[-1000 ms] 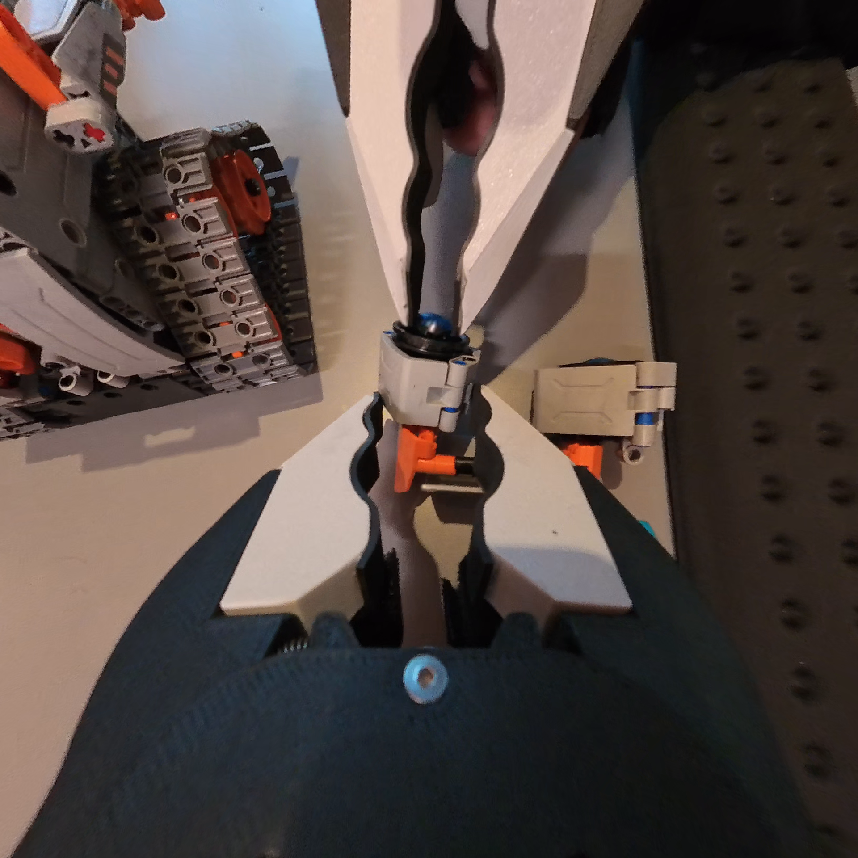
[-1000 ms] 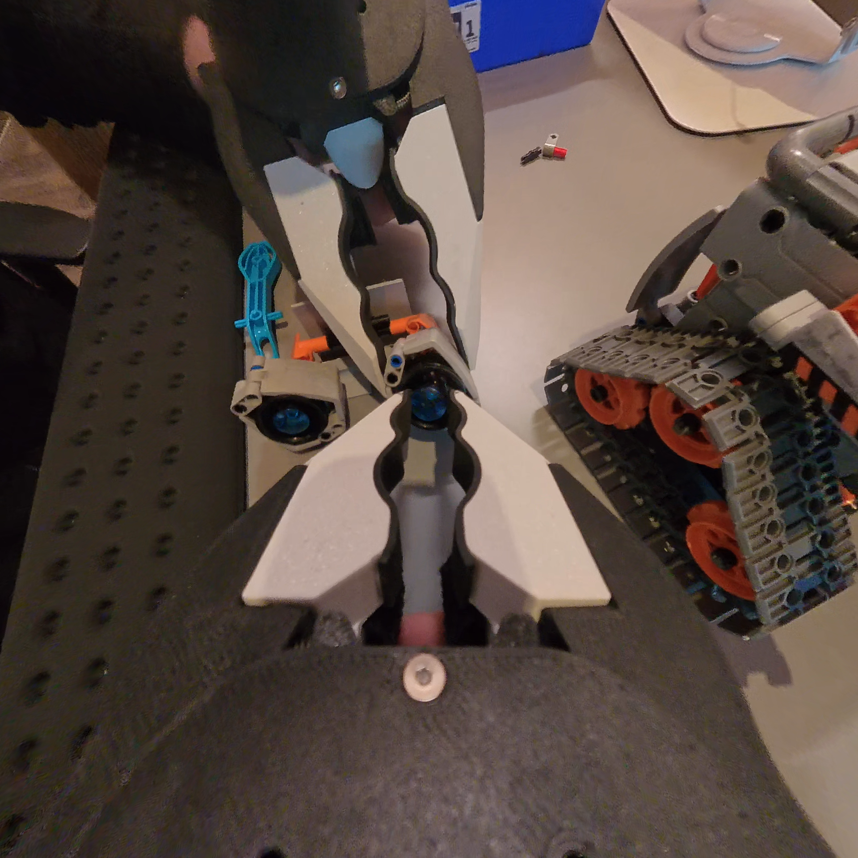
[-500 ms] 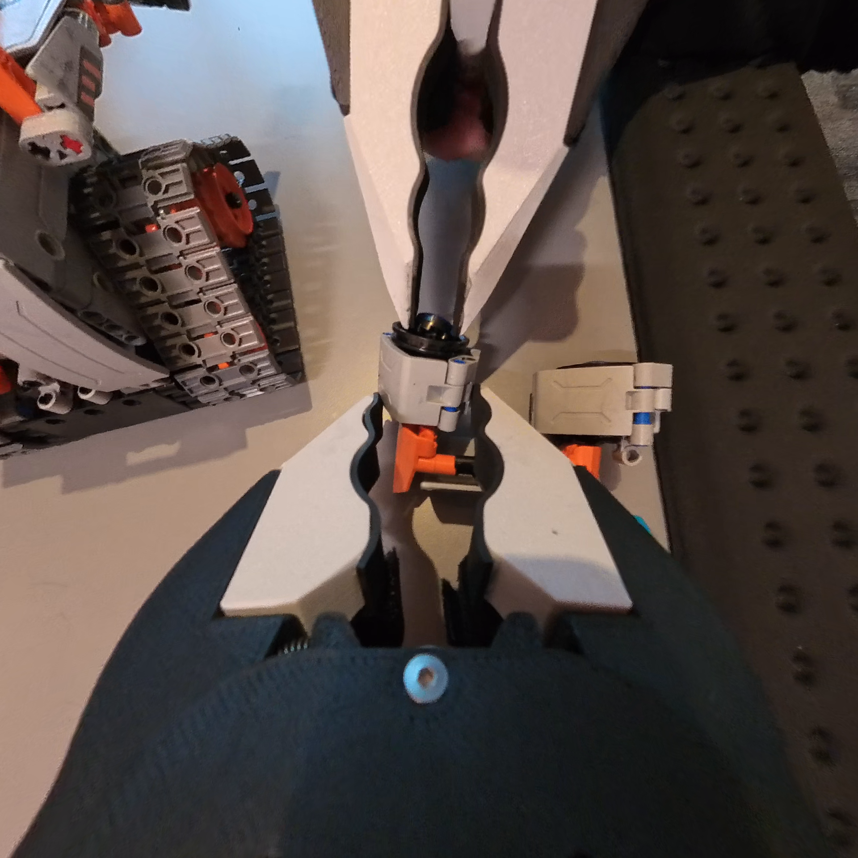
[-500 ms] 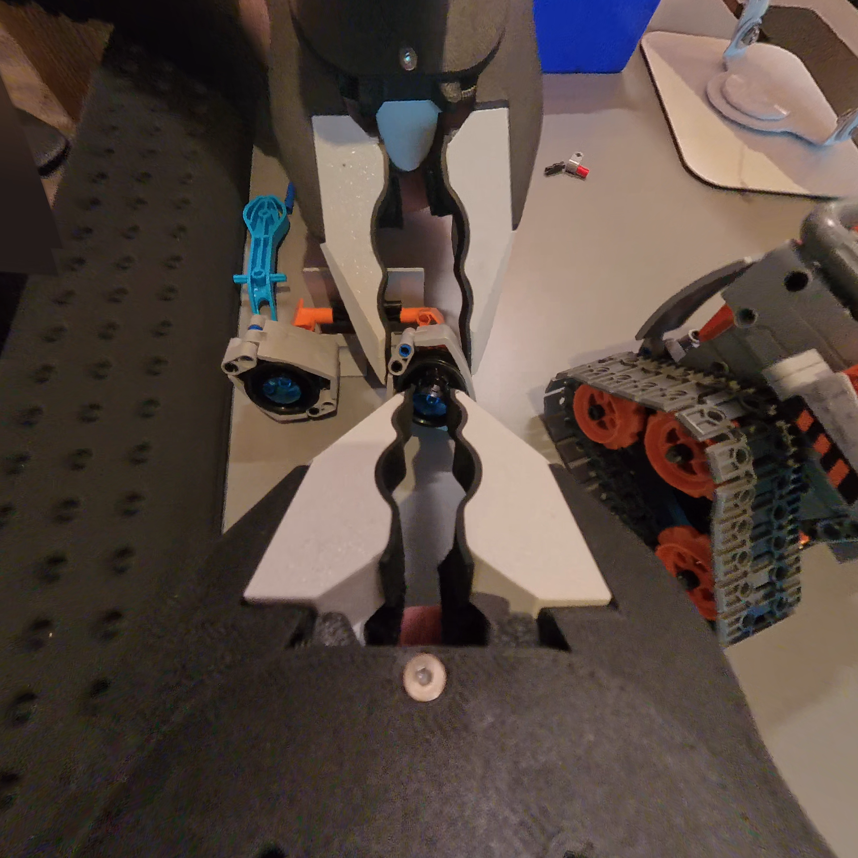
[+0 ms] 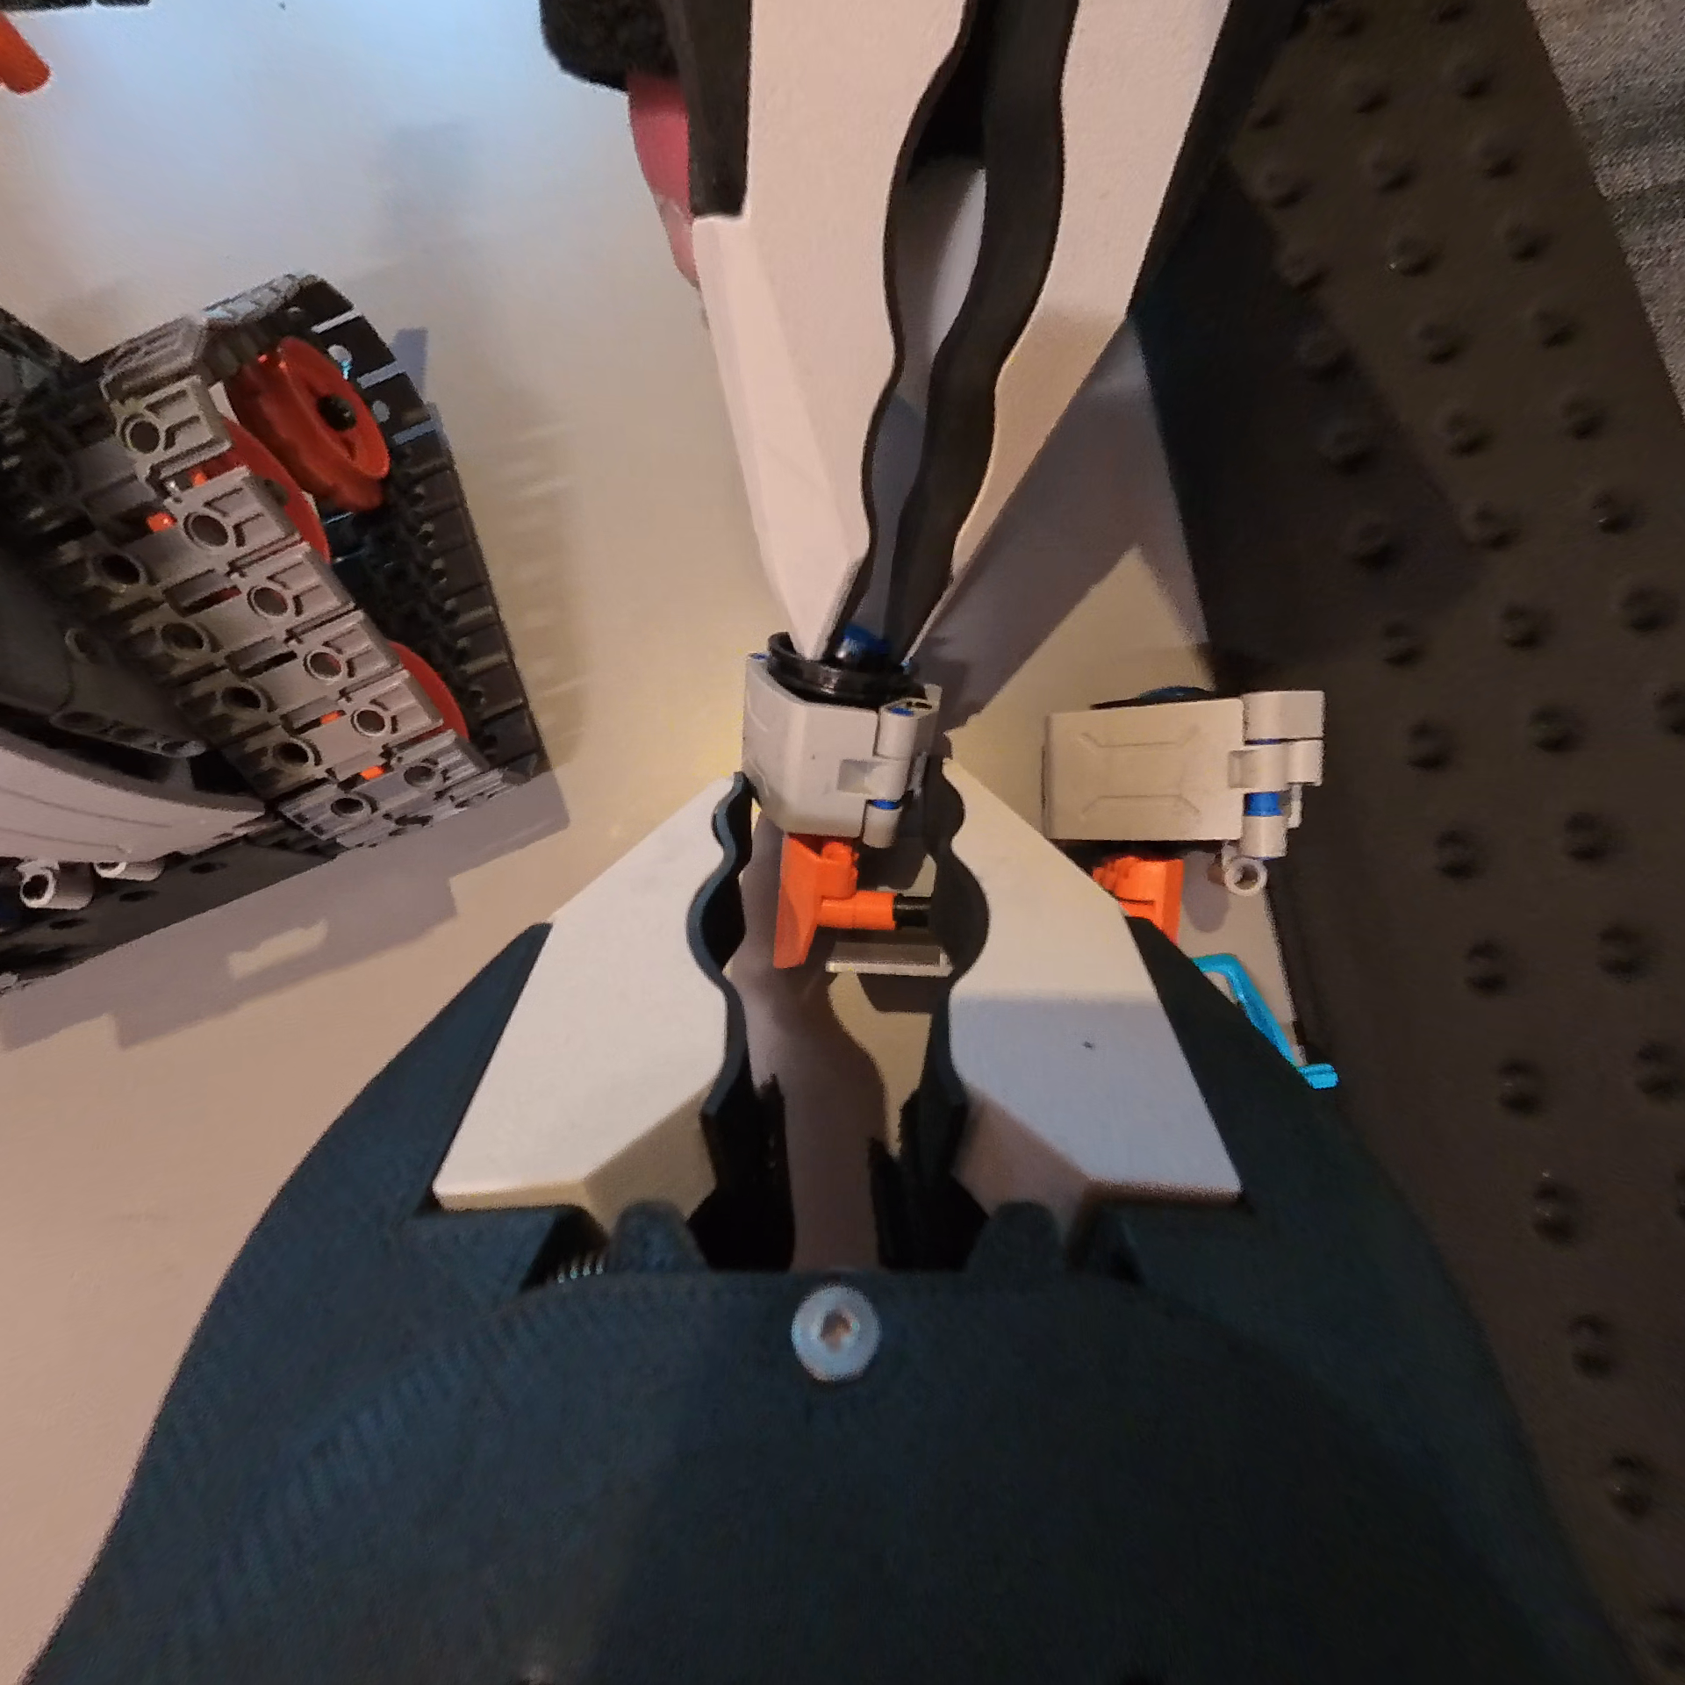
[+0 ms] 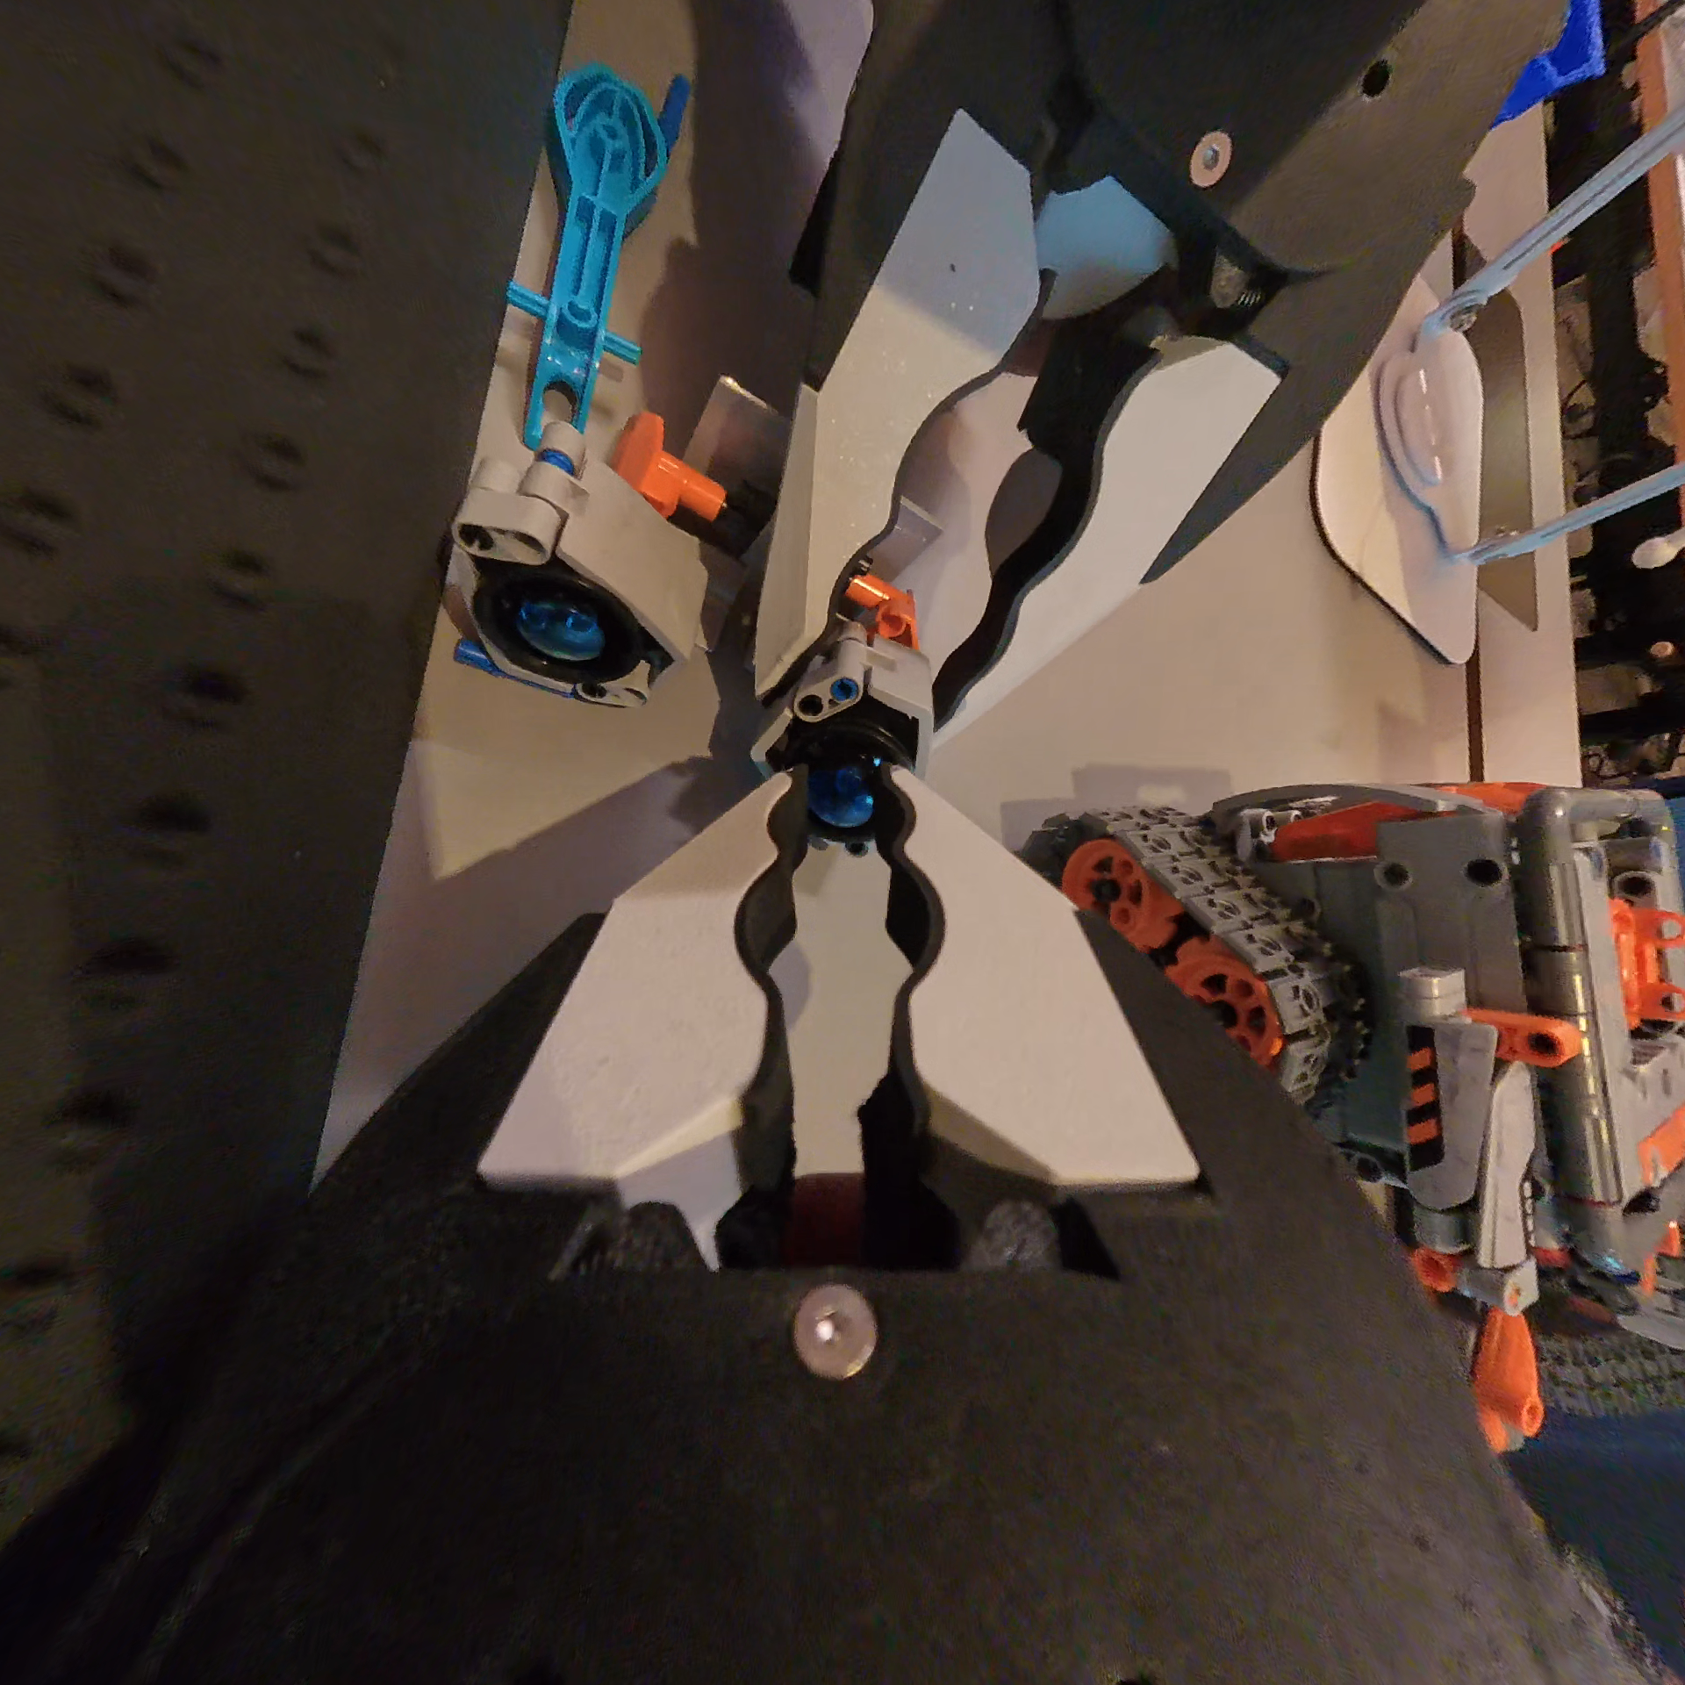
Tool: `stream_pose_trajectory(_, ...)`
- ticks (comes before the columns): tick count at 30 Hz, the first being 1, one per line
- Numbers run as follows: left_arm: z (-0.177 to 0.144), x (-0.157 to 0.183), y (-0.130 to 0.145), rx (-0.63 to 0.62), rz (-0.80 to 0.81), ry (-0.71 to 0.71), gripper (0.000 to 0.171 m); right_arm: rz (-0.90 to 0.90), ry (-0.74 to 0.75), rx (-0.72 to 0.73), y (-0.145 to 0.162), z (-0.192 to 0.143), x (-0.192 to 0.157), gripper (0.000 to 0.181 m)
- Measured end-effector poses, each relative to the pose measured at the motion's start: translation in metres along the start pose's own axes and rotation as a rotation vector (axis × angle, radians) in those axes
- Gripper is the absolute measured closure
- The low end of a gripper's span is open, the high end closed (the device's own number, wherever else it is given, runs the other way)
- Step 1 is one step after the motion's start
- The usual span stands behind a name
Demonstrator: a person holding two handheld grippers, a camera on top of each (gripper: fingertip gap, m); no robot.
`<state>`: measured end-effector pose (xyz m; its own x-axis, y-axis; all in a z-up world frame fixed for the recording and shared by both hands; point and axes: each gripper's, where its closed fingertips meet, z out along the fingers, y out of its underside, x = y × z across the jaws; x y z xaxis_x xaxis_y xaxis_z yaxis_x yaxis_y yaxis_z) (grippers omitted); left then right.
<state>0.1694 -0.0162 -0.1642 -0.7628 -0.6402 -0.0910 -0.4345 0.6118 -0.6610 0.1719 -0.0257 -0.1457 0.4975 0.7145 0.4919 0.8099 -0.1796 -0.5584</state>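
- Left gripper point(image 5: 834, 811) stays clenched on the grey block point(image 5: 821, 748), held just above the bench point(image 5: 228, 1140) with its orange connector point(image 5: 807, 903) between the fingers.
- Right gripper point(image 6: 839, 802) keeps its tips pinched on the blue stud point(image 6: 839, 789) in the block's black ring, but has rolled; it now meets the block at a slant instead of straight on.
- Block and stud look unmoved relative to each other, though I cannot tell whether the stud has turned or loosened.
- A second grey block point(image 6: 565, 593) lies near, touching a turquoise piece point(image 6: 588, 246).
- Tracked vehicle point(image 6: 1276, 957) is cut off at the edge; the dimpled mat point(image 5: 1459, 638) is dim.
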Motion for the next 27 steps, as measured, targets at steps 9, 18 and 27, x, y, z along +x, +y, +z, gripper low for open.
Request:
stream_pose_trajectory(9,0.0008,0.0022,-0.0006,0.045,-0.038,0.045,0.137,0.133,-0.076,0.109,-0.0001,0.0003,-0.0017,0.169)
stream_pose_trajectory(18,0.0009,0.0039,-0.0013,0.083,-0.065,0.076,0.137,0.232,-0.146,0.216,-0.002,-0.0001,-0.0023,0.17)
stream_pose_trajectory(27,0.001,0.0042,-0.0015,0.089,-0.058,0.08,0.137,0.324,-0.194,0.259,-0.0015,-0.0002,-0.0016,0.17)
